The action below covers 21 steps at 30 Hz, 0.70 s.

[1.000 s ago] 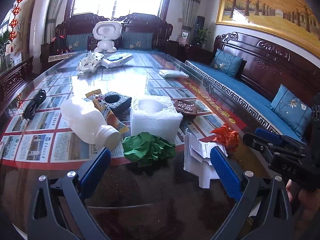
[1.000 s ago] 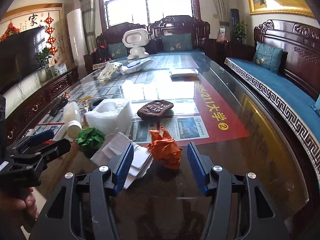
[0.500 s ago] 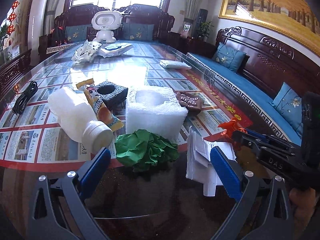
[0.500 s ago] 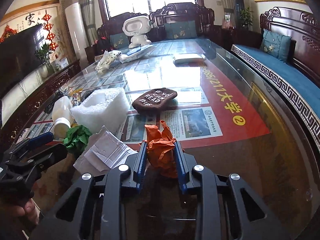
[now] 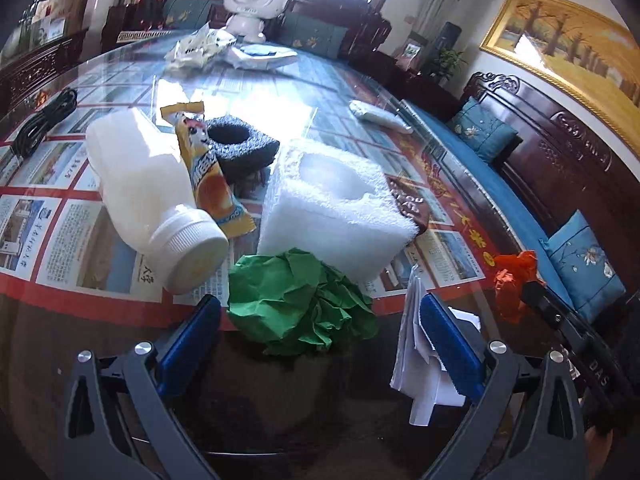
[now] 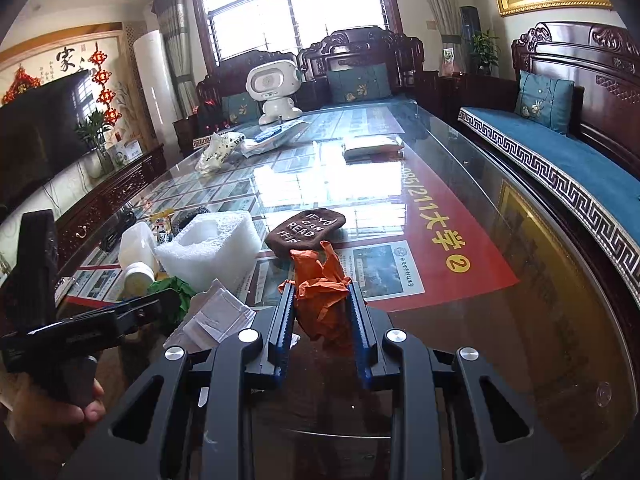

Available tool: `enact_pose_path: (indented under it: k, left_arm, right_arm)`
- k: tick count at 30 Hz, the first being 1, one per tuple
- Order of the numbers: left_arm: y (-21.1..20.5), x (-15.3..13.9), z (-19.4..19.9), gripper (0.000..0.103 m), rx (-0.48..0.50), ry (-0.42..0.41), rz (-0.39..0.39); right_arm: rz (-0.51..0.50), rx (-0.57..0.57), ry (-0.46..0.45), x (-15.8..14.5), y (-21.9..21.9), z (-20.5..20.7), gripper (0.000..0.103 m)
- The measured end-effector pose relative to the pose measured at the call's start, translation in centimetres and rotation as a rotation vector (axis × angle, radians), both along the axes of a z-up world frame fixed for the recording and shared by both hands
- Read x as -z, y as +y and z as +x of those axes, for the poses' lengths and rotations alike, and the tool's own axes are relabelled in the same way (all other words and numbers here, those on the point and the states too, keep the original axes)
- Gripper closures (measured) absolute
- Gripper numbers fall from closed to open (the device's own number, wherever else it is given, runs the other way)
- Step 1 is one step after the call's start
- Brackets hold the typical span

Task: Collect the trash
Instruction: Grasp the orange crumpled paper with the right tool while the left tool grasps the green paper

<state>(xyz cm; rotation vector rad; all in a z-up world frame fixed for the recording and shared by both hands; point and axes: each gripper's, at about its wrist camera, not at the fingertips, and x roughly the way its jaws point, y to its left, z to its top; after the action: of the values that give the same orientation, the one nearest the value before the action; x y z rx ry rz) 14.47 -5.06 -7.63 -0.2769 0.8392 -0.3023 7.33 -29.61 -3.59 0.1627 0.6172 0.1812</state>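
My right gripper is shut on a crumpled orange paper ball, whose top sticks up between the blue pads. That orange paper also shows at the right of the left wrist view. My left gripper stands open, its blue fingers flanking a crumpled green paper ball on the glass table. Folded white paper lies by the left gripper's right finger. A white plastic bottle, a yellow snack wrapper and a white foam block lie beyond.
A black foam ring, a brown patch with white lettering and a black cable also lie on the table. At the far end stand a white toy robot and plastic bags. A blue-cushioned wooden sofa runs along the right.
The right gripper closed on the orange paper. The left gripper came closer and lower towards the green paper and rolled, tilting its view.
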Motion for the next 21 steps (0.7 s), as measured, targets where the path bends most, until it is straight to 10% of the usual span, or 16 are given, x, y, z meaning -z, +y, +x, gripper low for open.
enact_pose_path:
  k: [7,21]
  left_arm:
    - [0.3,0.1,1.5,0.007,-0.034,0.025,0.035]
    - [-1.3,0.2,1.4,0.064,0.045,-0.001,0.121]
  right_arm:
    - [0.009,-0.01,-0.002,0.1,-0.1,-0.1,0.077]
    - [0.034,-0.013,0.004,0.4,-0.3,-0.6,0.076]
